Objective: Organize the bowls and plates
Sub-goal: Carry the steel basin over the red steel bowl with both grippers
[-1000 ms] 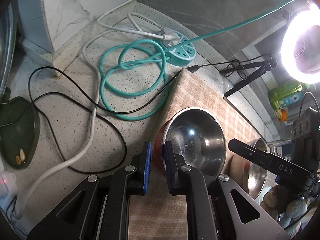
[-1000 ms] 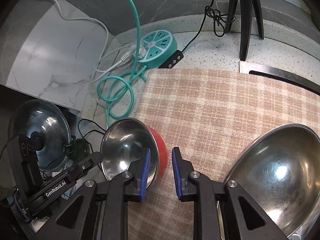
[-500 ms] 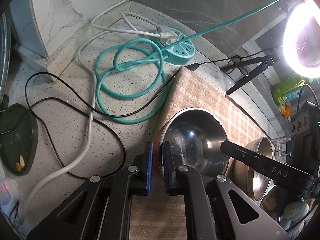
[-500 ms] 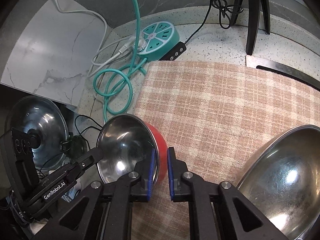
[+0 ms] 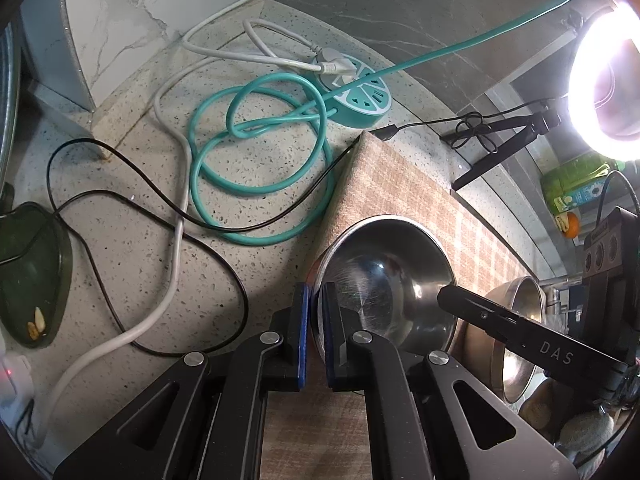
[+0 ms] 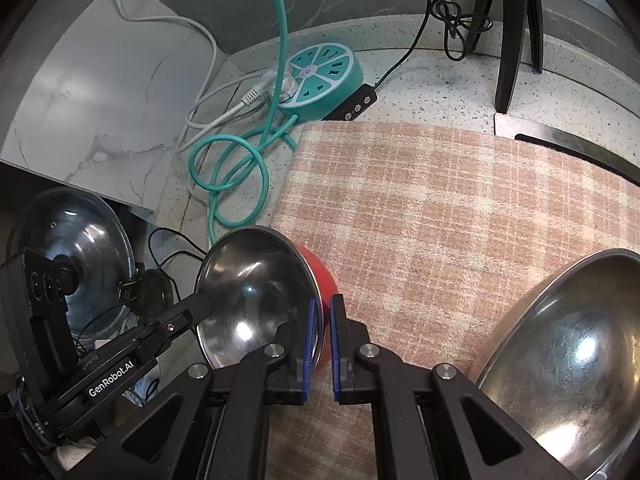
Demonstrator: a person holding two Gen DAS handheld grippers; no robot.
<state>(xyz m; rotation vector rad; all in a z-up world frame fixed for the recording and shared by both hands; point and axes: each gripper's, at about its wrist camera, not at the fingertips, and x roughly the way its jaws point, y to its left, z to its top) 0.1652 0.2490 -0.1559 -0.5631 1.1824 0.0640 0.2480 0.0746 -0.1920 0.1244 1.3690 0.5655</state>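
A steel bowl with a red outside (image 5: 384,276) (image 6: 256,296) stands at the left edge of the plaid mat (image 6: 440,200). My left gripper (image 5: 314,292) is shut on the bowl's left rim, one blue pad inside and one outside. My right gripper (image 6: 323,308) is shut on the opposite rim in the same way. Each view shows the other gripper's black finger reaching onto the bowl. A second, larger steel bowl (image 6: 568,364) (image 5: 516,320) sits on the mat to the right, apart from both grippers.
A teal round power strip (image 5: 356,96) with looped teal, white and black cables lies on the speckled counter beyond the mat. A dark green dish (image 5: 28,272) sits far left. A glass lid (image 6: 76,256), a tripod (image 6: 516,32) and a ring light (image 5: 604,92) stand around.
Both grippers' jaws have closed from a narrow gap onto the red bowl's rim, one on each side. The hands have barely shifted.
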